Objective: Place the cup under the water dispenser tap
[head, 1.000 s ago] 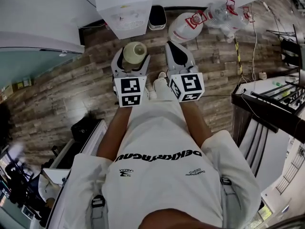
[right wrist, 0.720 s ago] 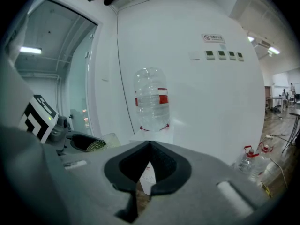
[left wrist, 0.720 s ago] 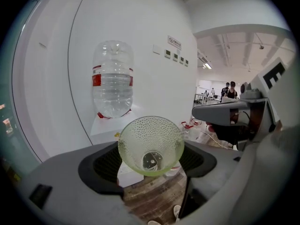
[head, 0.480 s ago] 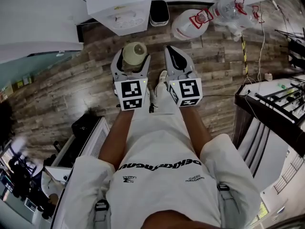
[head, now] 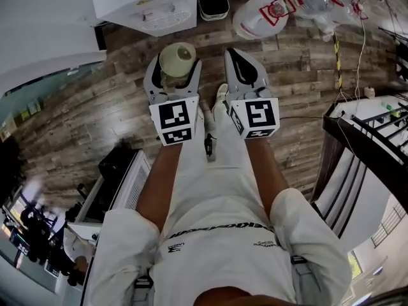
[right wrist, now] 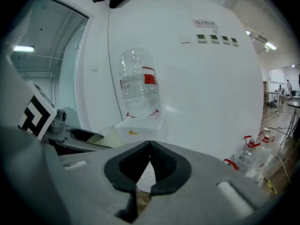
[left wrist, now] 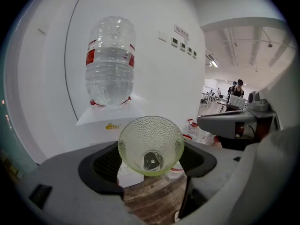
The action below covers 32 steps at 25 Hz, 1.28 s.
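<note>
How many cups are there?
1. The green cup is gripped by the left gripper, held out in front of the water dispenser. Another cup could be hidden behind the person or the furniture.

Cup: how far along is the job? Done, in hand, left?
Done: the cup is picked up, gripped between the left tongs. In hand: it is held in the air, short of the water dispenser; the right tongs are shut and empty. Left: carry it to the dispenser and set it under the tap, which I can't make out clearly here.
</note>
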### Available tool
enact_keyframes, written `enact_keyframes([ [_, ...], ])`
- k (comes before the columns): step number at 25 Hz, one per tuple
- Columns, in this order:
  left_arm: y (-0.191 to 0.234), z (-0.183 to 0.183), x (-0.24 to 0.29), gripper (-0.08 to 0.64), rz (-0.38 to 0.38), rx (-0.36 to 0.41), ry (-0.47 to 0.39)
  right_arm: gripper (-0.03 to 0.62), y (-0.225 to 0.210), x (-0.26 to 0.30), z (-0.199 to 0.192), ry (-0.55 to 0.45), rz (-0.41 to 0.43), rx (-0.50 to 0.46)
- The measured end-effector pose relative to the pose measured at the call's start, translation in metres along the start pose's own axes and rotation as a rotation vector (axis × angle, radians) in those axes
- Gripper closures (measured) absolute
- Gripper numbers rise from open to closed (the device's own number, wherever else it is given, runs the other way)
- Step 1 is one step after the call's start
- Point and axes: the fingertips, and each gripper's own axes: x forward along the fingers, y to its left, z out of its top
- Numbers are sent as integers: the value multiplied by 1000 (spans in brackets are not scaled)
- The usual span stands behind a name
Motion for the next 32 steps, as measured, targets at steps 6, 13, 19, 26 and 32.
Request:
enact_keyframes([
  [6, 5, -22, 23, 193, 26, -28, 2, 594, -6, 14, -27, 23, 14, 32],
  [13, 18, -55, 59, 193, 45, -19, 22, 594, -12, 24, -65, 49, 21, 47],
  [19, 26, -81, 96, 193, 56, -8, 35, 594, -19, 34, -88, 57, 34, 46],
  [26, 39, -116, 142, 193, 73, 7, 55, 594, -27, 52, -122, 71, 43, 36],
  [32, 57, -138, 179, 193, 99, -1, 62, 594, -38, 59, -152, 96, 28, 59],
])
